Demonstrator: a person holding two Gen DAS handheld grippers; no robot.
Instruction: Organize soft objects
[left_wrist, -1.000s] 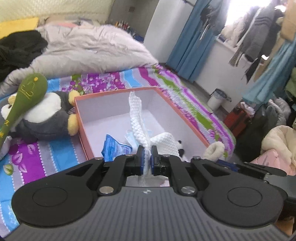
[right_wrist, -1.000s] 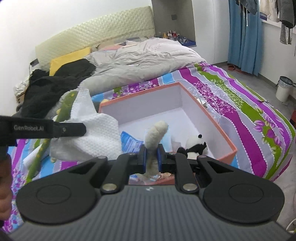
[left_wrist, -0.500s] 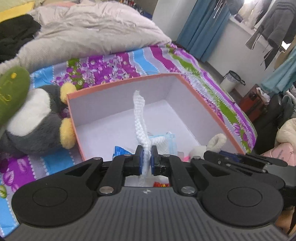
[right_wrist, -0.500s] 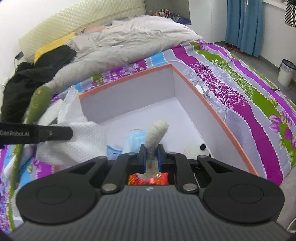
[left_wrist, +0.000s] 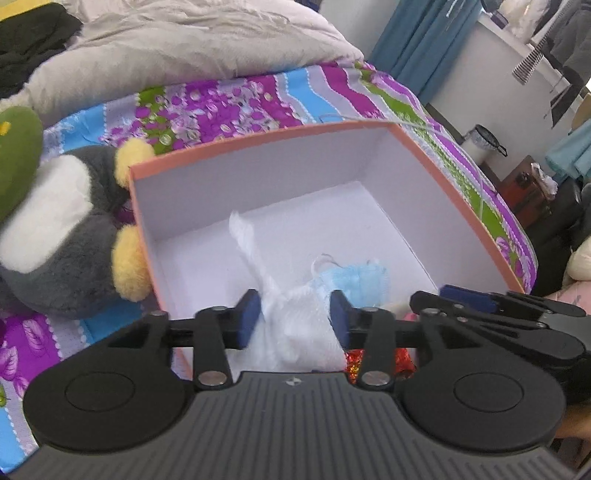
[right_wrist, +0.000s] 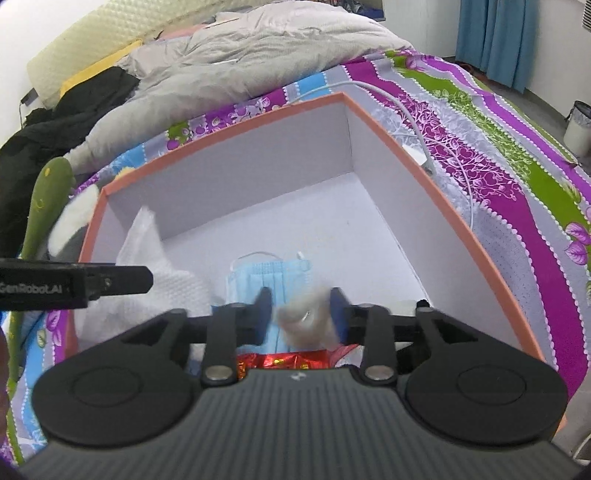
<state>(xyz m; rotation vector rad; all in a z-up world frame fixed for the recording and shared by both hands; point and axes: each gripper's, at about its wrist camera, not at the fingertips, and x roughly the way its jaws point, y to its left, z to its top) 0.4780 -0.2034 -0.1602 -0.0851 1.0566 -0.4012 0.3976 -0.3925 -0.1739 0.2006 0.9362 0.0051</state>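
Observation:
An orange-rimmed box (left_wrist: 258, 142) with a white inside lies on the bed. Over its near end my left gripper (left_wrist: 293, 317) has its jaws opening, and the white knitted cloth (left_wrist: 299, 325) sags loose between the pads. My right gripper (right_wrist: 303, 315) is beside it over the same box (right_wrist: 424, 173); its jaws are opening too. The beige fluffy piece (right_wrist: 308, 319) between them is blurred, close to the right pad. A blue face mask (right_wrist: 266, 277) lies on the box floor. The white cloth (right_wrist: 162, 266) also shows in the right wrist view, beside the left gripper's fingers (right_wrist: 122, 280).
A grey and white penguin plush (left_wrist: 62, 229) and a green plush (left_wrist: 14, 155) lie against the box's left wall. Something of red foil (right_wrist: 291, 360) lies at the box's near end. A white cable (right_wrist: 417, 122) runs past the far right corner. A grey duvet (left_wrist: 184, 44) lies behind.
Both grippers came down and forward over the box. Their jaws, shut on the white cloth and the fluffy piece before, have parted, and both things have slumped.

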